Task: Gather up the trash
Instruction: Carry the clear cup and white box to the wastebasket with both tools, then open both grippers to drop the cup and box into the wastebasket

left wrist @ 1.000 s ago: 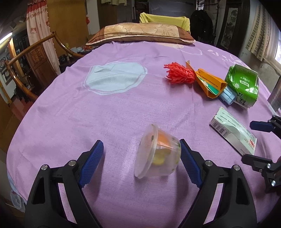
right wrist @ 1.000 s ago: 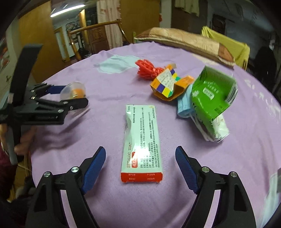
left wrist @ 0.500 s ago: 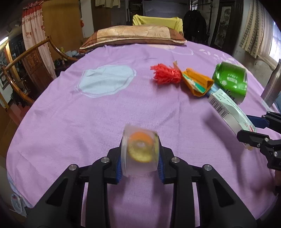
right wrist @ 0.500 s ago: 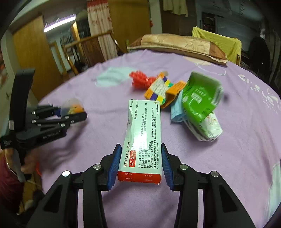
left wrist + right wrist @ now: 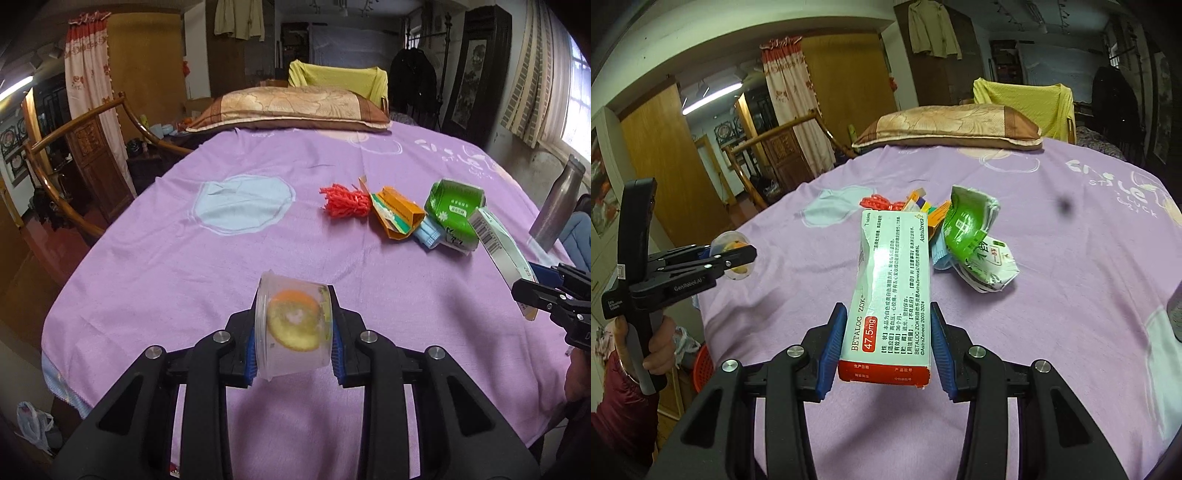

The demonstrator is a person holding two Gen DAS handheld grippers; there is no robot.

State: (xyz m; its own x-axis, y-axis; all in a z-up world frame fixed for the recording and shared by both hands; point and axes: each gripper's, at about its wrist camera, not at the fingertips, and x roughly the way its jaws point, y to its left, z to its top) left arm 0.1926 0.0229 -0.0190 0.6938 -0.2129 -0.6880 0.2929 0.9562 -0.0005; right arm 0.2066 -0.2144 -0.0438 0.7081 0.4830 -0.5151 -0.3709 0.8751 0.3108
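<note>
Plastic cup [image 5: 291, 328], clear and lidded, sits sideways between the pads of my left gripper [image 5: 293, 334], lifted clear of the purple bedsheet [image 5: 166, 266]. The jaws are clamped narrow on its wall and I judge the thin plastic will flex, so I would not squeeze harder. Inside it I see an orange and yellow slice of something, perhaps fruit; I cannot tell whether liquid is in there too. If there is, the sideways grip risks a leak at the lid.

My right gripper [image 5: 884, 338] holds a medicine carton [image 5: 892, 288], white and green with a red base band, gripped across its narrow sides near that red end. The far end sticks out well past the pads and looks torn. It seems light, empty and easily crushed; whether anything is left inside I cannot tell. Held near one end it may swing, so I would keep the motion slow.

The remaining trash lies on the sheet beyond the carton, towards the brown pillow [image 5: 291, 109]: a red mesh bundle [image 5: 345, 201], a folded orange box [image 5: 397, 218] beside it, a blue face mask [image 5: 428, 234] tucked under, and a crumpled green tissue packet [image 5: 452, 208] touching the mask. All look soft and light, the mesh best pinched at its bunched middle. Below the sheet's edge, by the person's hand [image 5: 661, 347], a red basket [image 5: 701, 369] shows partly; its contents are hidden.
</note>
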